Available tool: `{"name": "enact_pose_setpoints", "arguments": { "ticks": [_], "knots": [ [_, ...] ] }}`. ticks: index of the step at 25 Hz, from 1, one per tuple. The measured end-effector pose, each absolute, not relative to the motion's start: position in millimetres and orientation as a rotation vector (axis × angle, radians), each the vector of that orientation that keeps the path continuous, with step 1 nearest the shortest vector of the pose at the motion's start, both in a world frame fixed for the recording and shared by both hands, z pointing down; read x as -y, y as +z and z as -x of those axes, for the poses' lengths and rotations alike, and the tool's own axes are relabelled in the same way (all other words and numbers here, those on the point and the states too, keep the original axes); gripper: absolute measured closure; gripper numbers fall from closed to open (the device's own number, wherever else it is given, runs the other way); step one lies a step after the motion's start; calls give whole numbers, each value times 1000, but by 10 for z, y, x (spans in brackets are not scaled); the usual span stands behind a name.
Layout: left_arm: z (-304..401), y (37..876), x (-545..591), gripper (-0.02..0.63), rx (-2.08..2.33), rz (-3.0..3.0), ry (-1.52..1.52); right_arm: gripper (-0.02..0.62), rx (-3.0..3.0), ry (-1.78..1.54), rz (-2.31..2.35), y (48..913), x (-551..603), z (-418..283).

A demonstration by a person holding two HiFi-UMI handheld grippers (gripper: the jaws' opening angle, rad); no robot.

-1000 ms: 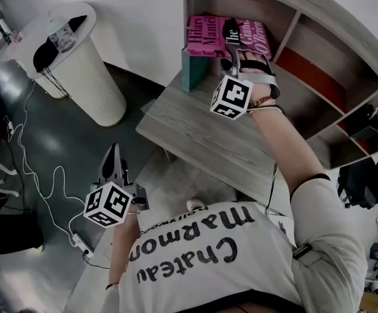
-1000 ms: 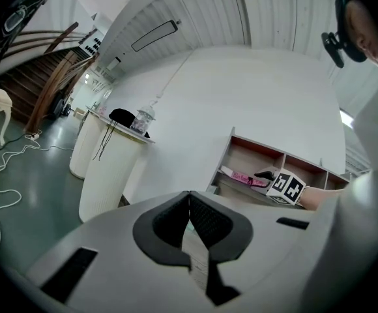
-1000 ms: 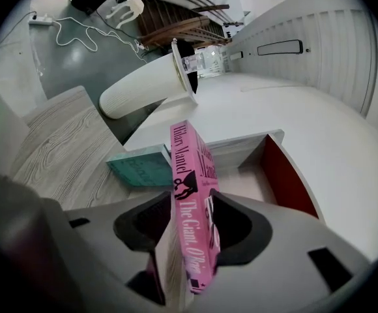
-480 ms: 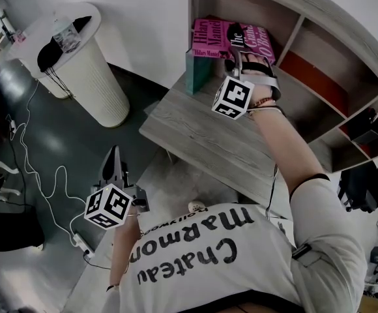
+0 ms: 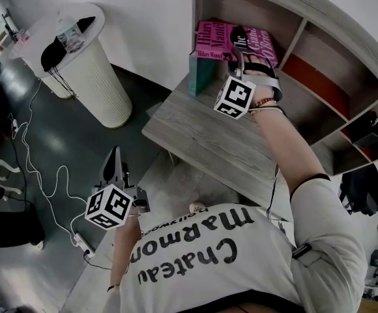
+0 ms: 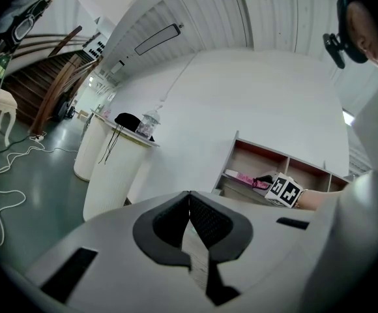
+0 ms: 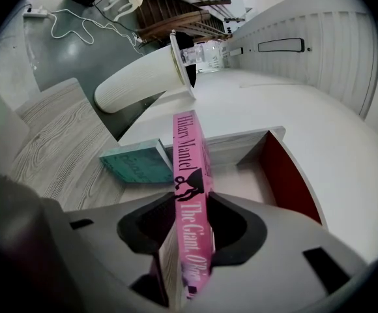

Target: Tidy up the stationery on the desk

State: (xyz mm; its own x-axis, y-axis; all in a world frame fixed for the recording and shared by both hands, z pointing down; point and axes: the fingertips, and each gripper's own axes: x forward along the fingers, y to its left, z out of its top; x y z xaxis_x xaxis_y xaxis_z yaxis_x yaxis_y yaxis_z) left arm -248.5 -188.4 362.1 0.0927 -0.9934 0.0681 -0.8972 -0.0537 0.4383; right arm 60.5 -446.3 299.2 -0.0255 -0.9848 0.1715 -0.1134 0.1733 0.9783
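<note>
Two grippers, two books, one shelf unit: that is the count on my screens. The right gripper [image 5: 238,39] reaches into the leftmost compartment of the shelf unit [image 5: 297,26] at the back of the desk [image 5: 202,132]. Its jaws have just been closing, and its own camera shows the pads now pressed on either side of the pink book [image 7: 188,149], spine toward the lens. That book lies in the same compartment in the head view, cover toward the camera. The single teal book [image 5: 202,72] stands just beside it, at the desk's back corner by the shelf's end wall.

The left gripper [image 5: 115,158] hangs well apart from the desk, out over the floor, with its jaws together and nothing between them. Each gripper carries one marker cube, two in all.

One white ribbed pedestal [image 5: 96,77] stands by the wall, and a white cable [image 5: 32,168] trails across the floor.

The right gripper covers part of the pink book's title. The near end of the book is lost between the jaws. The clutter on top of the pedestal is too small for me to name, and the shelf's right-hand compartments are cut off at the frame's edge.
</note>
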Motion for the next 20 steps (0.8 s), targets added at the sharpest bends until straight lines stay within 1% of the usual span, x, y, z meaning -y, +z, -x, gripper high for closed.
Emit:
{"name": "enact_pose_setpoints", "arguments": {
  "ticks": [11, 20],
  "knots": [
    [2593, 3614, 1754, 591, 1881, -1987, -370, 436, 1445, -1026, -1190, 2916, 4397, -557],
    [2655, 3504, 1569, 591, 1901, -1990, -392, 440, 1562, -1027, -1273, 2642, 4139, -431]
  ]
}}
